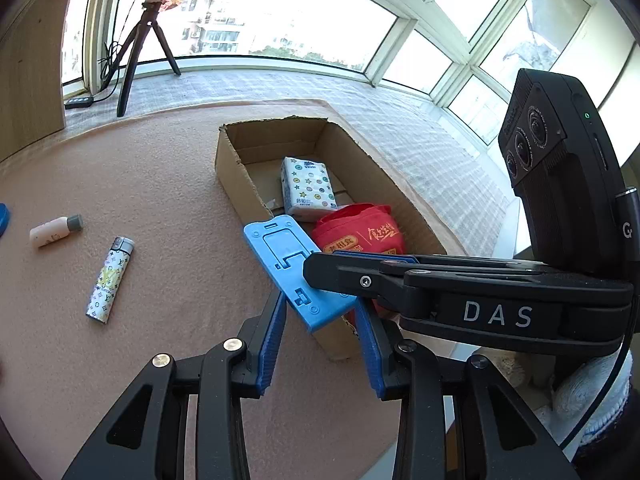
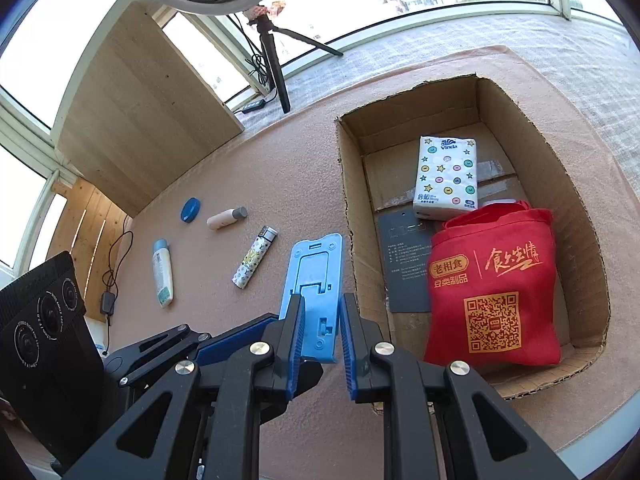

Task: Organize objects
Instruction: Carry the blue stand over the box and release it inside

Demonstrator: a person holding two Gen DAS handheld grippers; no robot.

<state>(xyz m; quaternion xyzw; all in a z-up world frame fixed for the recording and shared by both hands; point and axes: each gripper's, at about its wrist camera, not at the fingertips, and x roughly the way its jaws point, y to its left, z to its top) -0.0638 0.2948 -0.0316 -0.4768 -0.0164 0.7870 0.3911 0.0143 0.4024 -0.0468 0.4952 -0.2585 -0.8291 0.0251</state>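
Observation:
A flat blue phone stand point(image 1: 280, 248) point(image 2: 316, 276) hangs tilted by the near left wall of the cardboard box point(image 1: 236, 184) point(image 2: 352, 208). My right gripper point(image 2: 321, 300) point(image 1: 316, 272) is shut on its sides. My left gripper point(image 1: 320, 304) stands open, with the stand's near corner between its fingertips; one of its fingers point(image 2: 236, 340) shows beneath the right gripper. Inside the box lie a tissue pack point(image 1: 307, 190) point(image 2: 446, 176), a red bag point(image 1: 360, 232) point(image 2: 492, 292) and a dark card point(image 2: 404, 256). On the pink table lie a patterned lighter point(image 1: 110, 280) point(image 2: 255, 256) and a pink tube point(image 1: 56, 231) point(image 2: 226, 218).
A white bottle with a blue cap point(image 2: 163, 272) and a blue lid point(image 2: 190, 209) lie further left on the table. A ring-light tripod point(image 1: 140, 52) point(image 2: 276, 60) stands at the back by the windows, beside a wooden board point(image 2: 140, 112). A cable point(image 2: 108, 280) hangs at the table's left edge.

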